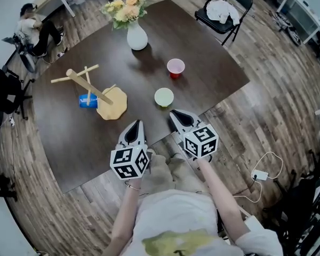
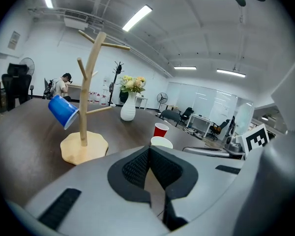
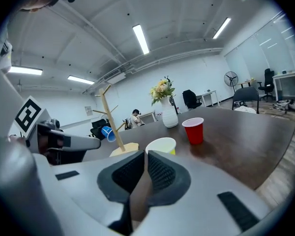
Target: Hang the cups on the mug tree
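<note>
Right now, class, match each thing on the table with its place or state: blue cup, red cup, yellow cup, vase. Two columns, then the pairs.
1 blue cup
2 red cup
3 yellow cup
4 vase

A holds flowers
B closest to the right hand-held gripper
C hangs on the mug tree
D rightmost on the table in the head view

Pairs: 1-C, 2-D, 3-B, 4-A

Left gripper: pale grey moulded shell tapering to two black jaws. Pads: black ribbed rubber. Black textured strip inset in shell at each side. Rear: white marker cube, black square patterns on faces. Right gripper: same build, second marker cube. Operator: white top, yellow-green print at chest; pale trousers.
</note>
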`<state>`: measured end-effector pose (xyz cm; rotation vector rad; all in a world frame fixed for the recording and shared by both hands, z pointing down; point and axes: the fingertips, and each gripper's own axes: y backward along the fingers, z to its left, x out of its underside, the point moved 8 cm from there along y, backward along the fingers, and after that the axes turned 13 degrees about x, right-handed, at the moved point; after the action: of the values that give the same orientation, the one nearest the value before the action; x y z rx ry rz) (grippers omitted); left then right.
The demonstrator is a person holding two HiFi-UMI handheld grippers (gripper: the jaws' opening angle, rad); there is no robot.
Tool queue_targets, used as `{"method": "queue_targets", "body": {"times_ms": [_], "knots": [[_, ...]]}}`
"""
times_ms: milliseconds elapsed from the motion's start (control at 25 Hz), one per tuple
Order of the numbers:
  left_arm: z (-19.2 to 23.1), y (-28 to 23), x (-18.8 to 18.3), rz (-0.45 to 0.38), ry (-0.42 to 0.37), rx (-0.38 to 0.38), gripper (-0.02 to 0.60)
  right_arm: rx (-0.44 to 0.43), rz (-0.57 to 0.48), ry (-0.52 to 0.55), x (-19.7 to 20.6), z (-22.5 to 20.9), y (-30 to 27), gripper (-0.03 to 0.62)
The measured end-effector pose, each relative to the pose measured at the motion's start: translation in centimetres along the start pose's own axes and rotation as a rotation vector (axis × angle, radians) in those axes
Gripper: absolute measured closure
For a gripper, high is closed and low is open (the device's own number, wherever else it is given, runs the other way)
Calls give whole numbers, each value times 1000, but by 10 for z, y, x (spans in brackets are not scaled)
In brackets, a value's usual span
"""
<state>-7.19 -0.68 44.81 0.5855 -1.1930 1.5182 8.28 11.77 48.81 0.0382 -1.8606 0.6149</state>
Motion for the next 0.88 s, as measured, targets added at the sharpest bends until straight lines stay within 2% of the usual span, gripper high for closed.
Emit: {"method": "queue_targets", "body": {"times_ms": [200,320,440,680,880], "knots": [[1,-13,3,35,16,25,566,8,42,14,7,-7,-11,555],[2,-24,6,62,24,38,566,35,69,27,10,-12,-23,435],[6,-34,9,85,32,47,566,34,86,52,12,-13,-36,407],[22,-47,11,141,41,62,566,16,114,87,14,-10,-67,281],[29,-55,14,160,60,58,566,27,110,131,15,-12,-83,253]]}}
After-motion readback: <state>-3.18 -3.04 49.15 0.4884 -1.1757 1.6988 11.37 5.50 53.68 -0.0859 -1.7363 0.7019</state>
